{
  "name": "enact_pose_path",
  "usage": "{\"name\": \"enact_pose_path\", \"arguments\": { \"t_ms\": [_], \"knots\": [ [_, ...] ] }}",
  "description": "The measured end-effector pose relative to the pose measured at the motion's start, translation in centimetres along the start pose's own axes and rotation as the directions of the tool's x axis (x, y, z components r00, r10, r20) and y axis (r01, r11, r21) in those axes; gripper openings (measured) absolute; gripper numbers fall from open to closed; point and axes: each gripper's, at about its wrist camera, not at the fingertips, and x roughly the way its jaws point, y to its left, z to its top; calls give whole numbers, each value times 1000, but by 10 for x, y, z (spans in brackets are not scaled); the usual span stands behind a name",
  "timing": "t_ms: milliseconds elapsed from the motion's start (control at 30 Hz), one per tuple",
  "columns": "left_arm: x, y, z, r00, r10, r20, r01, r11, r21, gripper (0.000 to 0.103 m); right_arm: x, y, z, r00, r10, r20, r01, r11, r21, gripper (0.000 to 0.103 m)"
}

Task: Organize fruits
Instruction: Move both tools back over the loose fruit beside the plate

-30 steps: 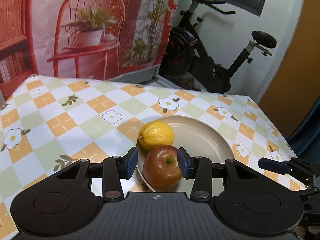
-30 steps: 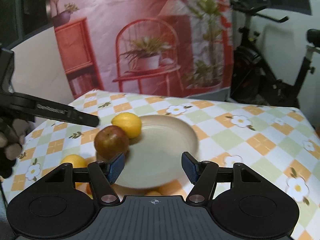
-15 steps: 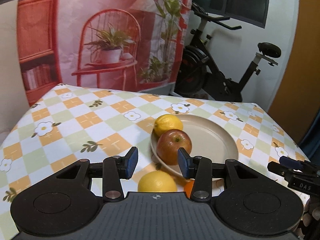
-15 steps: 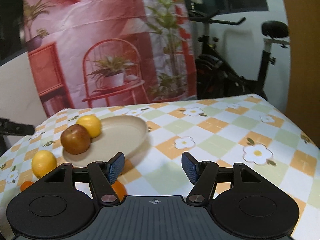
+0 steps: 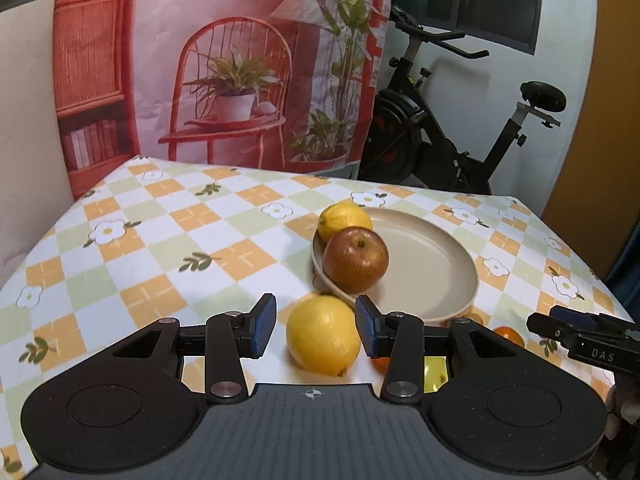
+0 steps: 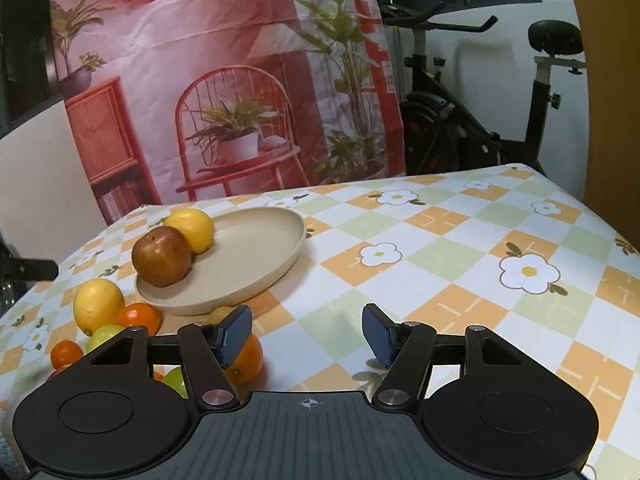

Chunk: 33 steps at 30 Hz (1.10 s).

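Both tongs have drawn back from the plate since a second ago, so the apple that sat between the left pads then now rests on the dish. Checkered desk [image 5: 152,248] carries a beige plate [image 5: 432,264], with a red apple [image 5: 355,259] and one lemon [image 5: 345,218] touching at its left rim. Left tongs [image 5: 316,330] stand narrowly parted and hold nothing (a second lemon [image 5: 323,335] lies on the cloth just below and between the pads, its long axis slanting toward the camera). Right tongs [image 6: 307,334] gape wider, empty, with an orange [image 6: 244,360] behind the left pad. Judging by position, the left hand is nearer that loose lemon.
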Motion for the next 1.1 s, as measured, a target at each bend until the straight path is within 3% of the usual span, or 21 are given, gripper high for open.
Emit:
{"name": "enact_pose_path", "arguments": {
  "t_ms": [567, 1100],
  "knots": [
    [-6, 12, -14, 999, 4, -49, -6, 999, -42, 46, -3, -5, -1, 1000, 21, -5, -21, 999, 48, 59],
    [-7, 11, -17, 999, -24, -48, 22, 999, -44, 46, -17, 17, 4, 997, 69, -47, -69, 997, -17, 59]
  ]
}}
